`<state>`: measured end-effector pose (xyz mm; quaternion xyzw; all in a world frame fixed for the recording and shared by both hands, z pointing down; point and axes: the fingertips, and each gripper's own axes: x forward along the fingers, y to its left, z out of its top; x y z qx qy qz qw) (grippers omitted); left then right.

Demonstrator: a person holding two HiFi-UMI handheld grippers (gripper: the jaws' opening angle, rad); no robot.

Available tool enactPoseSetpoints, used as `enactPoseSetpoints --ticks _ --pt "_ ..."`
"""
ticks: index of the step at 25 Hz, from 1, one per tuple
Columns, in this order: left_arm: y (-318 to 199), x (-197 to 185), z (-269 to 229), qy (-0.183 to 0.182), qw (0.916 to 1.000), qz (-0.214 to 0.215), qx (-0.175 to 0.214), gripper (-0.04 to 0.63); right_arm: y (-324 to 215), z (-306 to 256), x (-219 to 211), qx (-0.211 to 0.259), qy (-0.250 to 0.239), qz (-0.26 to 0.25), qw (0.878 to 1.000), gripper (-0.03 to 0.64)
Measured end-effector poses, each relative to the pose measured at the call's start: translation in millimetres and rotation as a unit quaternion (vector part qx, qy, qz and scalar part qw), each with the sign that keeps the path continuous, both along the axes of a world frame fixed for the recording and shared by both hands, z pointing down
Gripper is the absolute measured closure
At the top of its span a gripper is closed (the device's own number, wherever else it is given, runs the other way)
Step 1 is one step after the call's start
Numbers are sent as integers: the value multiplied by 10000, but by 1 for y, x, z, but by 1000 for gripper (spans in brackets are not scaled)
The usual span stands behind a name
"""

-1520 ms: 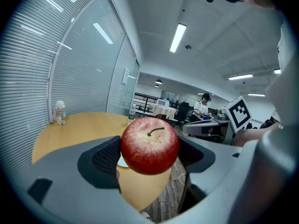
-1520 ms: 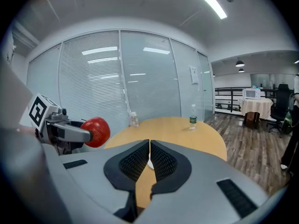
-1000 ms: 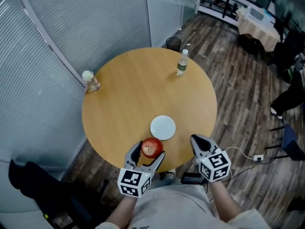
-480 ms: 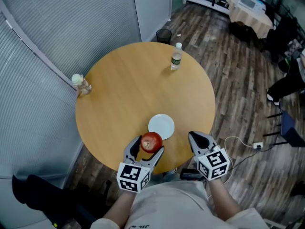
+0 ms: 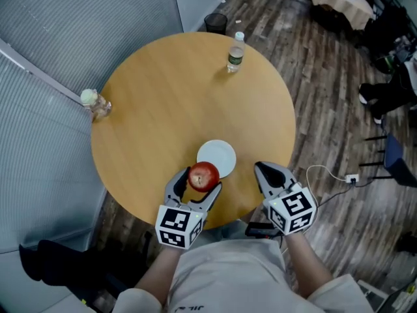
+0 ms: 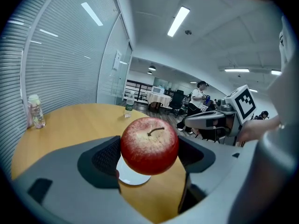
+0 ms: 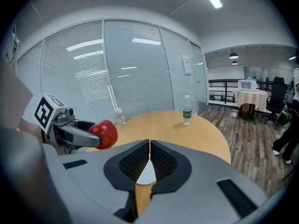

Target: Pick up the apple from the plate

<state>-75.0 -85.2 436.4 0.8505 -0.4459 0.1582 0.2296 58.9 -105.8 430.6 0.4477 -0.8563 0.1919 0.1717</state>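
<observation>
Left gripper (image 5: pixel 198 184) tight on the apple (image 5: pixel 204 175), right gripper (image 5: pixel 266 170) with jaws together, both angled downward side by side.

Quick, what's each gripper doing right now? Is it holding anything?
Left gripper: closed on the apple.
Right gripper: closed, holding nothing.

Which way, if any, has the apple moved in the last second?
Yes. Held by the left gripper, the apple has edged toward the white plate; in the head view it now overlaps the plate's near rim.
</observation>
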Motion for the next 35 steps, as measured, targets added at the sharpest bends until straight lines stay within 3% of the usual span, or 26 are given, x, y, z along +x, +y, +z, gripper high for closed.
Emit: enactPoseSetpoints --ticks 23,35 --pt "-41 8 78 -371 9976 88 -574 213 -37 52 4 -364 62 -47 9993 584" --pt "-46 22 125 -976 9923 453 -620 213 -40 80 5 -593 66 -39 9982 584"
